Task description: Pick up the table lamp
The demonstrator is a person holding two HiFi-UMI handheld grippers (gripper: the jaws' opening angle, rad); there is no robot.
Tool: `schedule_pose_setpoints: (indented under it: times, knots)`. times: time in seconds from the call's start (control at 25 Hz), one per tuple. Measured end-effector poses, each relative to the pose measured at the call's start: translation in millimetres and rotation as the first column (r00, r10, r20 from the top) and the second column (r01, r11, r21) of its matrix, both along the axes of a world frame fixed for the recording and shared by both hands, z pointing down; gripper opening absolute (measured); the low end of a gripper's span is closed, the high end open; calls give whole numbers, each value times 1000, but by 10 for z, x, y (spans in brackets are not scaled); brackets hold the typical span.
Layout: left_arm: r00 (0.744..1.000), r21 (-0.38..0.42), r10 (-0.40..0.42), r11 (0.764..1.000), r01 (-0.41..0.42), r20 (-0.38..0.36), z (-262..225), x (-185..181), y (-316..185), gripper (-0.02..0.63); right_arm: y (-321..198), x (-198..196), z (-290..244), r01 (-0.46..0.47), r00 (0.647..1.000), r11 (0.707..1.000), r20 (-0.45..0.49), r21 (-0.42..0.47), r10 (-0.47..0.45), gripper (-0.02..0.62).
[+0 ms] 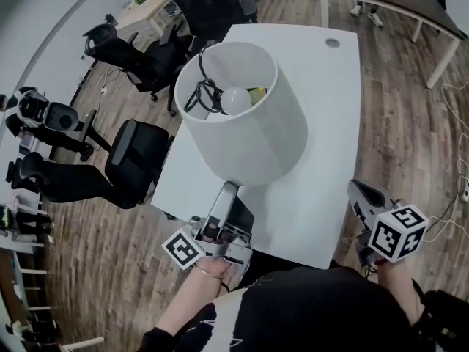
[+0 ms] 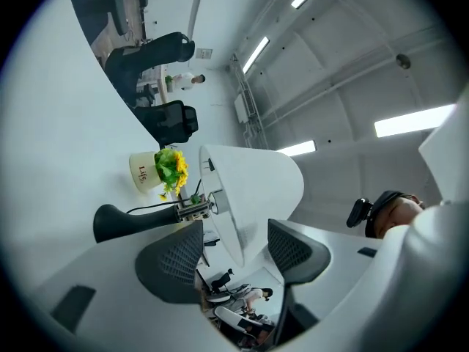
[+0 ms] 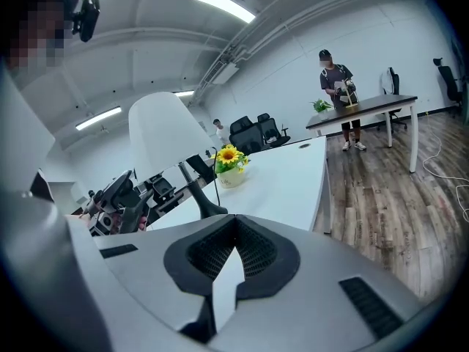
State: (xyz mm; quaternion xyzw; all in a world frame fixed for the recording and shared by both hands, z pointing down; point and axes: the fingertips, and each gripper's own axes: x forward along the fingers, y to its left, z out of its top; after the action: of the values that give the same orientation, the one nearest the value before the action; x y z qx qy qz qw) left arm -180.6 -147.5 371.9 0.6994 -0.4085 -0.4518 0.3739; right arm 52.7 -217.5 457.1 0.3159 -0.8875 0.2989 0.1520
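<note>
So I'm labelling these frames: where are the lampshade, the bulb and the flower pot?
Lampshade (image 1: 256, 134), head view, on its outer wall.
Bulb (image 1: 236, 100), head view, on the middle of its globe.
Flower pot (image 2: 142, 171), left gripper view, on its printed side.

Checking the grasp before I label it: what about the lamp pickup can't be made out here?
- Head view: the lampshade hides the lamp's base and most of the flower pot.
- Head view: the shade's lower edge covers the fingertips of the left gripper.
- Left gripper view: the shade's rim shows between the open jaws; whether it touches a pad is unclear.
</note>
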Motion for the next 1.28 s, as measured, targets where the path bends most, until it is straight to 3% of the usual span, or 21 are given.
schedule_pose_setpoints:
  times: [0.32,0.44,0.52,0.8,1.28]
  knots:
    - [995,94,93,992,-88,-47,-128,-79,-103,261,60,-145,-28,-51,999,999,-19,-6,51,15]
    - [989,149,140,980,-131,-50,-206,-61,-151,163,28,-190,-58,-64,998,998,-8,12,64,15]
    - [985,168,159,975,-147,-63,-230,-50,-173,143,16,-195,-89,-88,996,996,-9,15,88,15]
    - [978,146,201,971,-191,-59,-289,-46,-326,101,-5,-273,-152,-140,990,990,9,14,140,15]
    - [976,129,212,970,-205,-48,-400,-205,-576,97,-130,-703,-312,-130,990,991,52,39,128,15]
